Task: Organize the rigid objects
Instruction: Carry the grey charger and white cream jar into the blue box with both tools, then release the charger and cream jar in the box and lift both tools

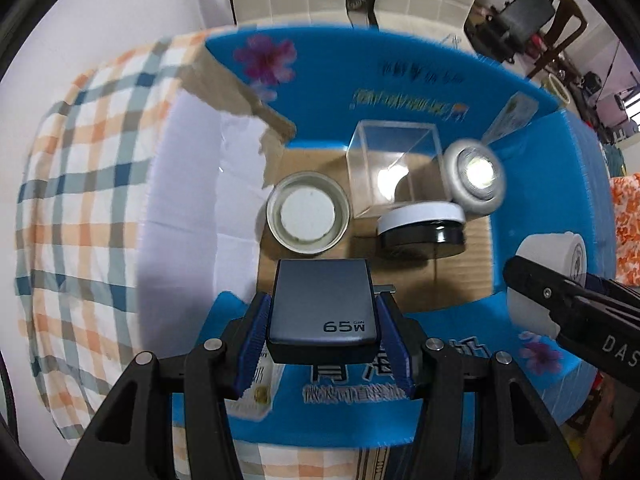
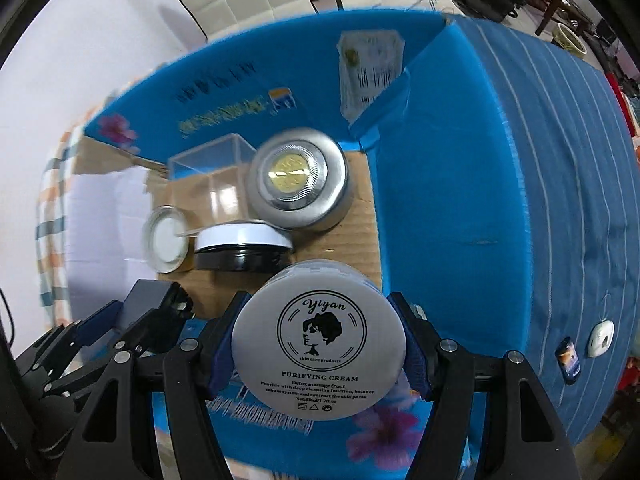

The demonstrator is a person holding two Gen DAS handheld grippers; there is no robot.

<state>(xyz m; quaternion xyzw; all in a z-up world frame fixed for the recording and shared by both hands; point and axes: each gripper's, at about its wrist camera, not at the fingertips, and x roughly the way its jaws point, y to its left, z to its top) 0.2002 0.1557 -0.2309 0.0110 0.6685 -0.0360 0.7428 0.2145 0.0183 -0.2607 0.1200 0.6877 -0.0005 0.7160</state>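
— Grey 65W charger: where was it?
— Clenched in the left gripper, above the blue box's near wall.
— And the right gripper?
— Gripping a purifying cream jar; beyond lay what was probably a puck light.

The grey charger reads "65W GaN", the right gripper arm shows "DAS", and the white cream jar lid reads "Yiyan skin care products" and "PURIFYING CREAM".
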